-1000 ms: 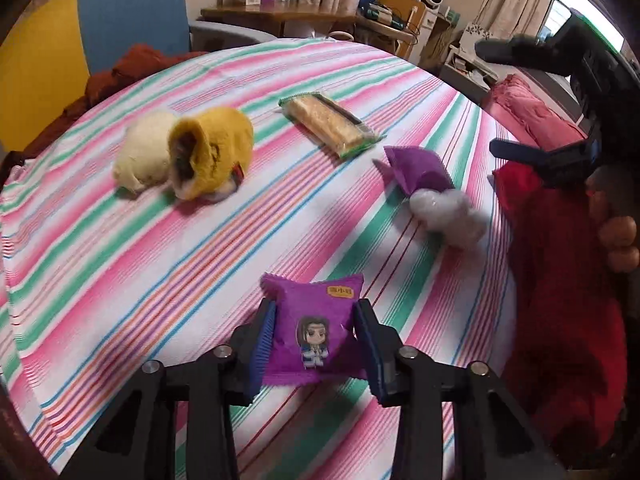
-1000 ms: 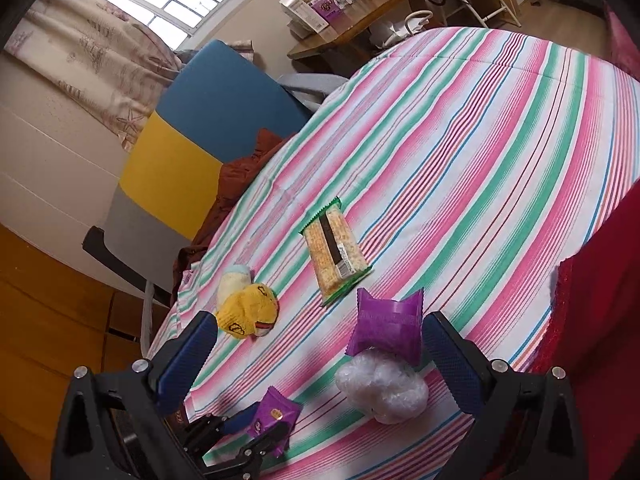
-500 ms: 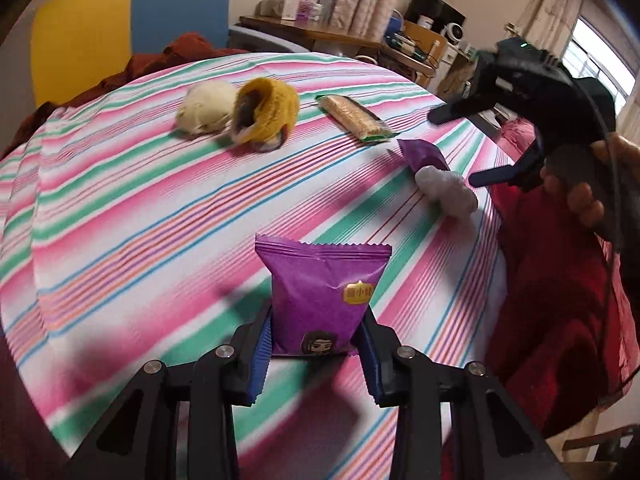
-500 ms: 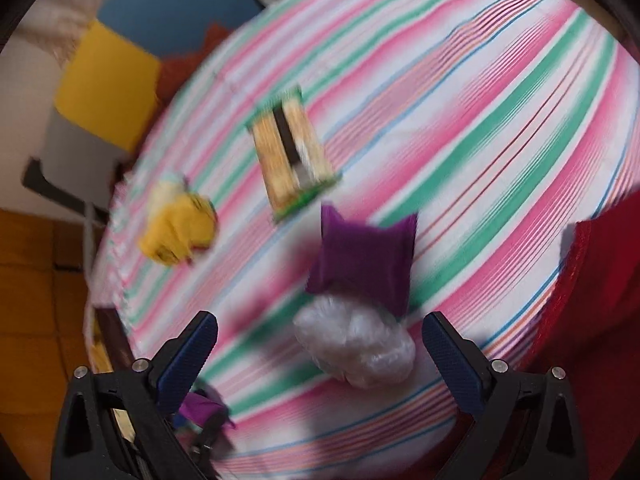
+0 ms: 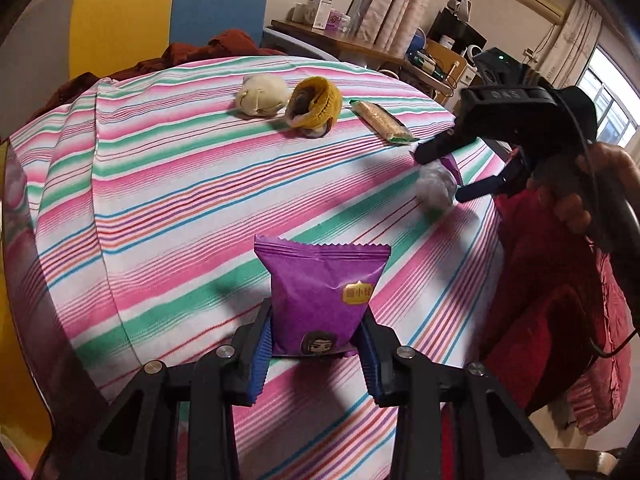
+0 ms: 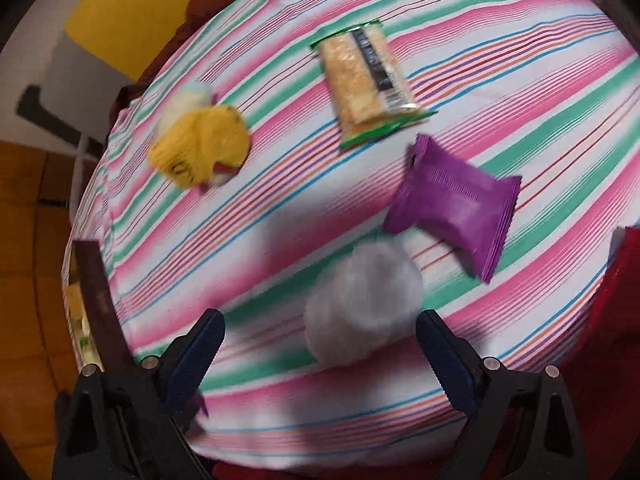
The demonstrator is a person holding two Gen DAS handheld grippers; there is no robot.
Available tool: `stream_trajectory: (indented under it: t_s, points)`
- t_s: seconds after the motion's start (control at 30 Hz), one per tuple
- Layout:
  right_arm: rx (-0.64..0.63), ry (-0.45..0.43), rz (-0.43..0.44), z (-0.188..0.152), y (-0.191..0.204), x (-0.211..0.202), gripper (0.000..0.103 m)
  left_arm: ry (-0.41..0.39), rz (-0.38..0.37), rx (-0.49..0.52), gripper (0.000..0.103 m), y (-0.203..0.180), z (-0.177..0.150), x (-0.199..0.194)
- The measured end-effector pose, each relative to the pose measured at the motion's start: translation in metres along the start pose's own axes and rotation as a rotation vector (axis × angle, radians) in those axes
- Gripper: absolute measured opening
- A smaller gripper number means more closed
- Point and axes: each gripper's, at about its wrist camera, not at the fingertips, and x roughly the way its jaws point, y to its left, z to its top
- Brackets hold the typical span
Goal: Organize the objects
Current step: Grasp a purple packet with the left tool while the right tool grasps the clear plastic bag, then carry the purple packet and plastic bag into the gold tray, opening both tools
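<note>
Left gripper (image 5: 316, 354): black plastic frame, silver screws, ribbed blue finger pads (image 5: 260, 354); right gripper (image 6: 320, 344): identical black frame and blue pads, black cable, green indicator light.

Bench cloth (image 5: 168, 184): white with pink, green, blue and red-orange stripes. Held snack pouch (image 5: 320, 300): purple, small yellow label, dark-haired cartoon face at the bottom. Second pouch (image 6: 452, 204): plain purple. Cracker pack (image 6: 368, 84): tan contents, green edges, black label strip. Knit sock (image 5: 316, 104): mustard yellow; ball beside it (image 5: 262, 94): cream. Wrapped ball (image 6: 360, 312): translucent white. Left gripper (image 5: 316, 356) and right gripper (image 6: 320, 344): black with blue pads (image 6: 442, 354). Cloth at the bench's right edge (image 5: 552, 300): red.
</note>
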Motion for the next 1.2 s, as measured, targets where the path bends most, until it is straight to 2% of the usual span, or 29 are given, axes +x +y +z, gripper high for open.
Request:
stream_trajectory:
  t_s: [0.03, 0.1, 0.17, 0.3, 0.33, 0.5, 0.6, 0.73, 0.83, 0.97, 1.2]
  points:
    - [0.007, -0.011, -0.022, 0.001, 0.000, 0.002, 0.093, -0.003, -0.003, -0.004, 0.038, 0.001, -0.001, -0.001]
    - [0.005, -0.012, -0.055, 0.001, 0.003, 0.007, 0.078, -0.006, -0.006, -0.007, 0.038, 0.002, -0.003, -0.002]
    - [-0.003, -0.006, -0.101, -0.002, 0.009, 0.012, 0.073, -0.010, -0.004, -0.002, 0.038, 0.001, -0.005, -0.002]
    - [-0.040, -0.055, -0.143, -0.009, 0.016, 0.010, 0.044, -0.023, -0.004, 0.008, 0.038, 0.000, -0.008, -0.004]
    - [-0.057, -0.067, -0.143, -0.011, 0.018, 0.008, 0.042, -0.027, -0.004, 0.011, 0.038, 0.000, -0.009, -0.004]
    - [-0.157, -0.111, -0.157, -0.020, 0.034, 0.006, 0.041, -0.045, -0.010, 0.016, 0.038, -0.001, -0.011, -0.011]
    - [-0.181, -0.131, -0.119, -0.025, 0.036, 0.002, 0.041, -0.079, -0.001, 0.015, 0.038, -0.004, -0.009, -0.026]
    - [-0.205, -0.197, -0.021, -0.025, 0.041, -0.014, 0.041, -0.158, 0.017, 0.017, 0.038, -0.005, -0.008, -0.056]
    - [-0.229, -0.216, 0.076, -0.037, 0.059, -0.020, 0.041, -0.203, 0.036, -0.037, 0.038, 0.007, -0.008, -0.083]
    - [-0.336, -0.230, 0.192, -0.053, 0.119, -0.021, 0.041, -0.279, 0.084, -0.148, 0.038, 0.038, -0.011, -0.120]
    - [-0.565, -0.203, 0.319, -0.095, 0.207, -0.026, 0.041, -0.345, 0.251, -0.386, 0.038, 0.112, -0.030, -0.165]
